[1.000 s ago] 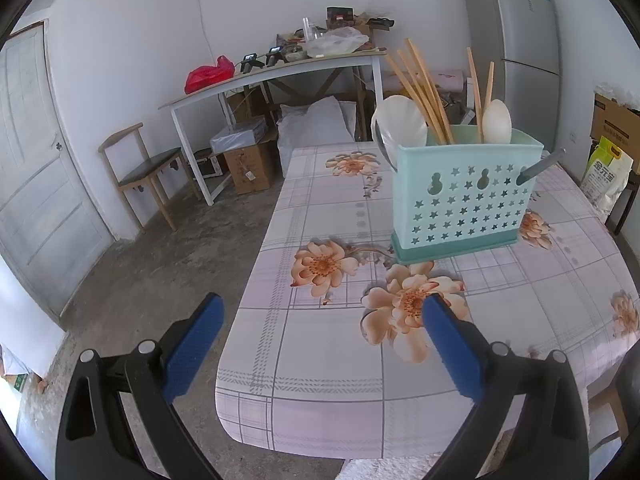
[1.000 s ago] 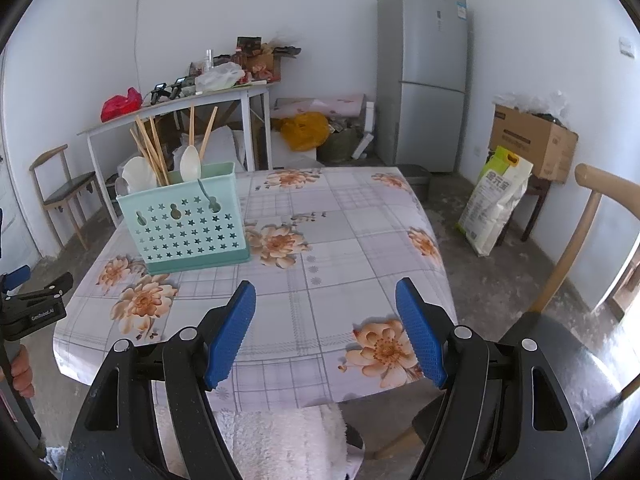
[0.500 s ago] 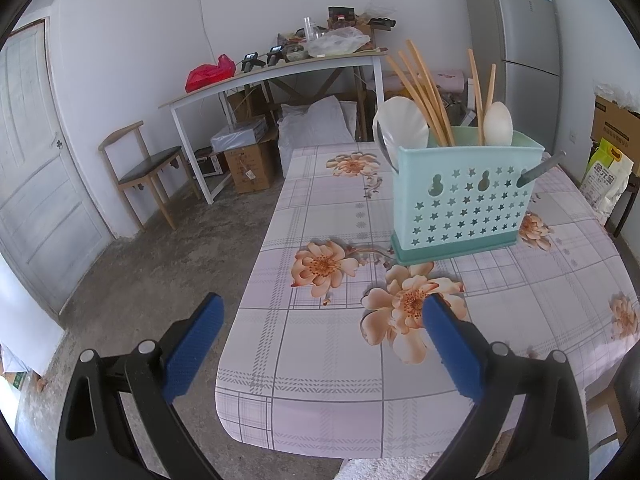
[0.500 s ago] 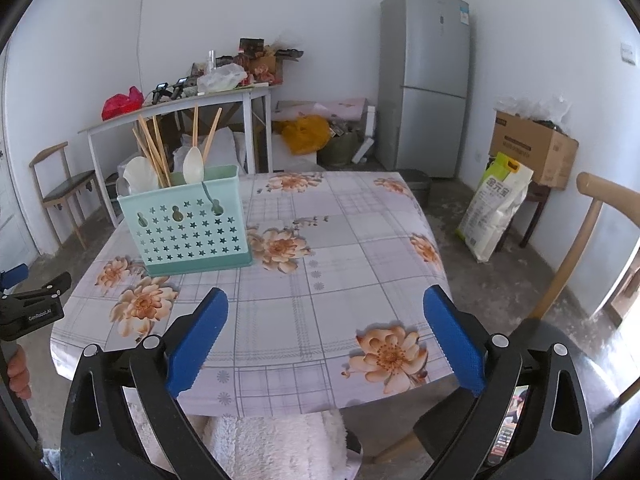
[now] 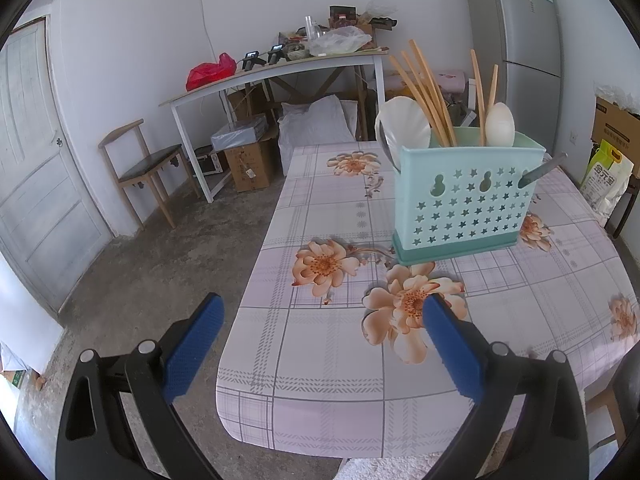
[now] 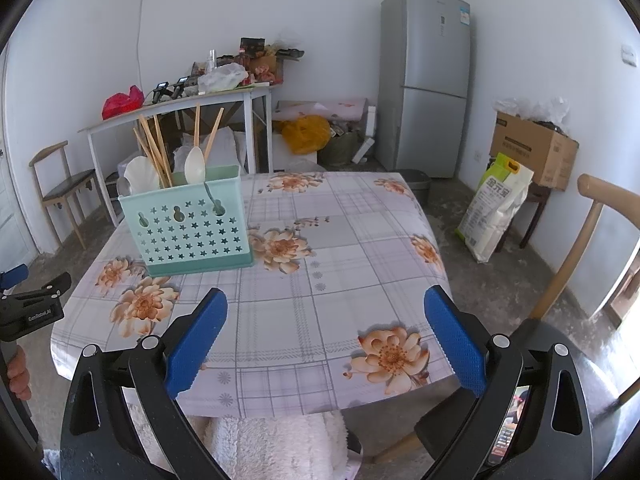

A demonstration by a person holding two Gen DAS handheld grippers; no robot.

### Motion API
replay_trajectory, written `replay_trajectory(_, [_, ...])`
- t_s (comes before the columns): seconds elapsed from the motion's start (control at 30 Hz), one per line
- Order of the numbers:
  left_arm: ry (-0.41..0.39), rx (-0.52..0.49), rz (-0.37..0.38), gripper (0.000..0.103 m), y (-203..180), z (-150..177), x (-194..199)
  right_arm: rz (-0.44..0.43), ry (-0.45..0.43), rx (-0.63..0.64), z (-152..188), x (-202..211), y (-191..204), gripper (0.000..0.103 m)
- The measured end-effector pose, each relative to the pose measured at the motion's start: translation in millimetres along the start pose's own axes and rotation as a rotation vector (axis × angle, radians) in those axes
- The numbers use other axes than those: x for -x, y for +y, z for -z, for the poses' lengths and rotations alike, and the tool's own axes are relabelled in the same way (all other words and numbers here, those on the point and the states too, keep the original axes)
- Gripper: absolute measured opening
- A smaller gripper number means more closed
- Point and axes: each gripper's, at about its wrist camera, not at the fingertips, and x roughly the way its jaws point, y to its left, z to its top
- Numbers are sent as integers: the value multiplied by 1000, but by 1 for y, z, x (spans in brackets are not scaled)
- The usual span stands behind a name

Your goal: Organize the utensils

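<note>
The caddy [image 6: 188, 224] stands upright at centre left of the right wrist view, on the flowered surface [image 6: 320, 264], with chopsticks [image 6: 154, 152], two pale spoons [image 6: 195, 165] and a grey handle [image 5: 542, 168] poking out of its side wall. Both the left gripper [image 5: 320, 344] and the right gripper [image 6: 326, 340] hover at the bottom of their frames, jaws wide open and empty, well apart from the caddy. No loose utensil shows on the cloth, so the task looks nearly finished. The likely trouble is the top-heavy load: a careless reach could catch the slanted chopsticks or the protruding handle and tip the light caddy, which sits near the surface's left edge.
</note>
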Motion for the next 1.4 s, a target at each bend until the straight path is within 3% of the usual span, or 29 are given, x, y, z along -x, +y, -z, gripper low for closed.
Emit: replay_trajectory(1.4, [4, 0, 5, 97, 1, 0, 1, 0, 2, 16, 1, 1, 1, 95])
